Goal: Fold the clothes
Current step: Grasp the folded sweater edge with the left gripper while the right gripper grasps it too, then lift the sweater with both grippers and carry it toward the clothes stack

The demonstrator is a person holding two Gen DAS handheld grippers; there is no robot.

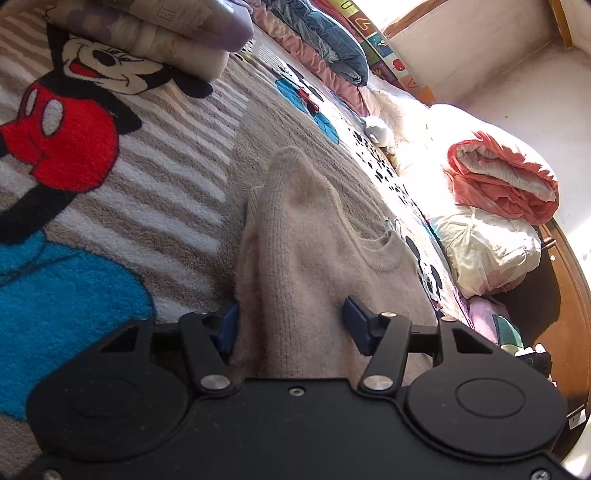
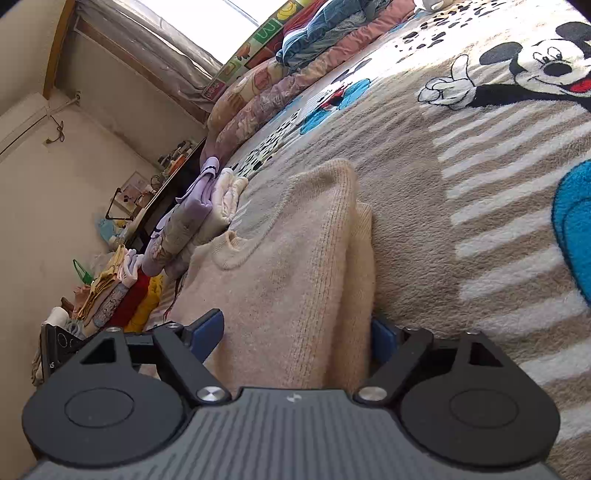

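Beige knit is seen filling the middle of both wrist views: a sweater (image 1: pixel 306 258) lies on a bed under a fleece blanket (image 1: pixel 155 206) with tan and white stripes and cartoon mice in red and blue. In the left view the sweater's ribbed collar (image 1: pixel 384 251) is found at about 2 o'clock from the left hand-held gripper (image 1: pixel 291 325), whose blue pads stand moderately apart with a raised fold of the knit between them; whether the pads press on it cannot be told. In the right view the right hand-held gripper (image 2: pixel 297 339) is likewise set fairly wide astride a folded edge of the sweater (image 2: pixel 295 266), the right-hand pad partly hidden by the cloth, and a firm grip cannot be confirmed. Little writing can be read: a colourful board (image 2: pixel 266 37) at 12 o'clock carries large figures, one resembling a 2. Folded bedding (image 1: pixel 166 33) is stacked at 11 o'clock in the left view, and an orange and white quilt roll (image 1: pixel 502 177) at 2 o'clock. In the right view, a pile of folded clothes (image 2: pixel 122 291) is seen at 9 o'clock. No container's contents can be made out.
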